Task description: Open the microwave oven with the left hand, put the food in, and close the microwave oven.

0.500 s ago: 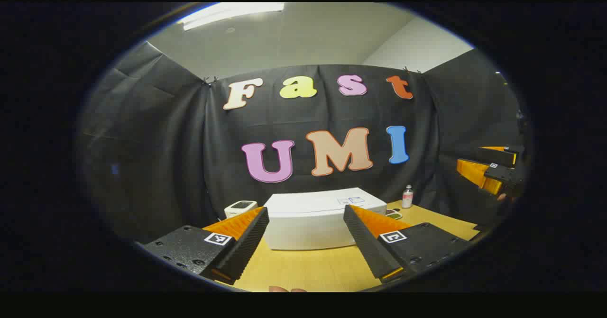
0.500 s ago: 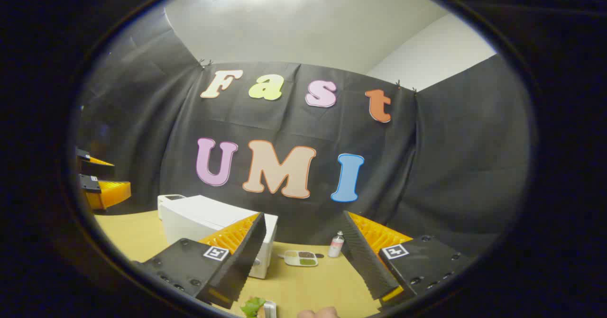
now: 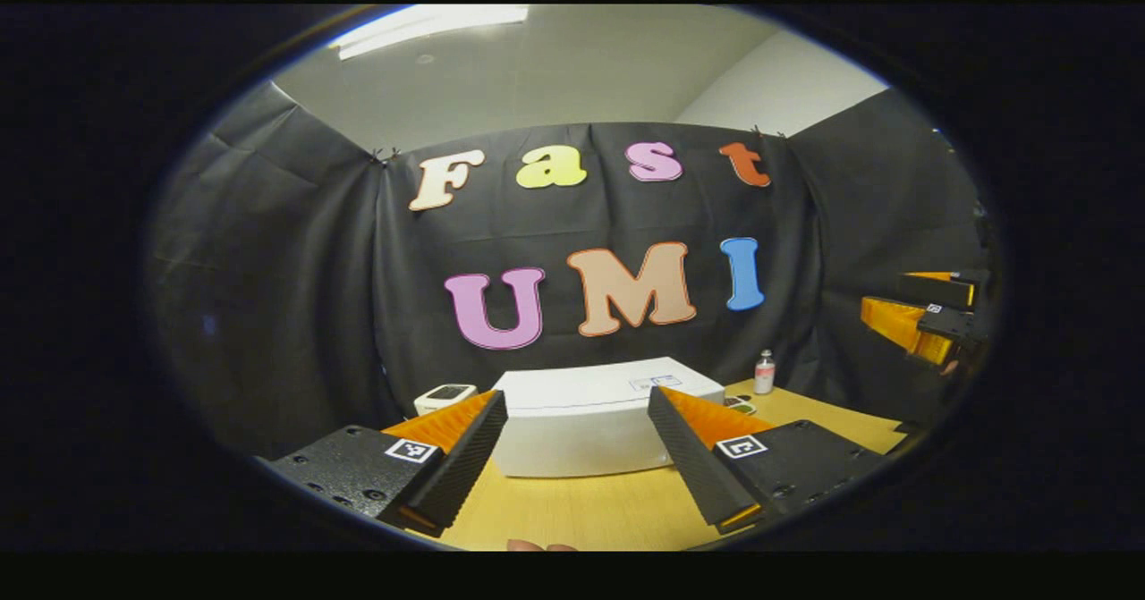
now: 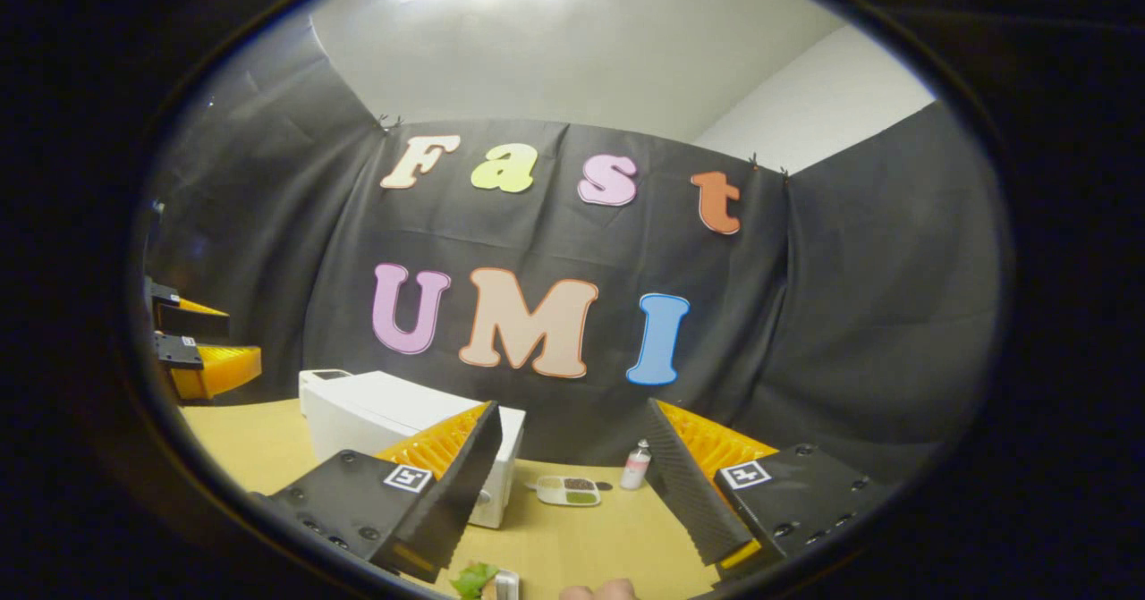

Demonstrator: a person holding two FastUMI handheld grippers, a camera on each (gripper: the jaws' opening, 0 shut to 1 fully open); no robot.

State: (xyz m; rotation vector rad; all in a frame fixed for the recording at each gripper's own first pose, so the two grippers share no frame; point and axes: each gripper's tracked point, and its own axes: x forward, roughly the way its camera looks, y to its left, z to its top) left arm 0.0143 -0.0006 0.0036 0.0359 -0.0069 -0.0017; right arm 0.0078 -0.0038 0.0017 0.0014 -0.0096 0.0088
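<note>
A white microwave oven (image 3: 590, 417) sits shut on the wooden table (image 3: 581, 511), ahead of my left gripper (image 3: 577, 443), which stands open and empty above the table. In the right gripper view the same microwave oven (image 4: 394, 421) lies to the left, behind the left finger of my right gripper (image 4: 568, 466), open and empty too. A bit of green leafy food (image 4: 474, 579) peeks in at the bottom edge, below that gripper. The right gripper (image 3: 930, 314) hangs far right in the left gripper view; the left gripper (image 4: 192, 345) hangs far left in the right gripper view.
A small white device (image 3: 445, 395) stands left of the microwave. A small bottle (image 4: 636, 465) and a divided tray with dark and green contents (image 4: 568, 490) rest on the table to the microwave's right. Black cloth walls close the back and sides.
Both views have shifted slightly: the microwave sits a little lower and left in the left gripper view. The left gripper appears a bit lower in the right gripper view. Both grippers stay open.
</note>
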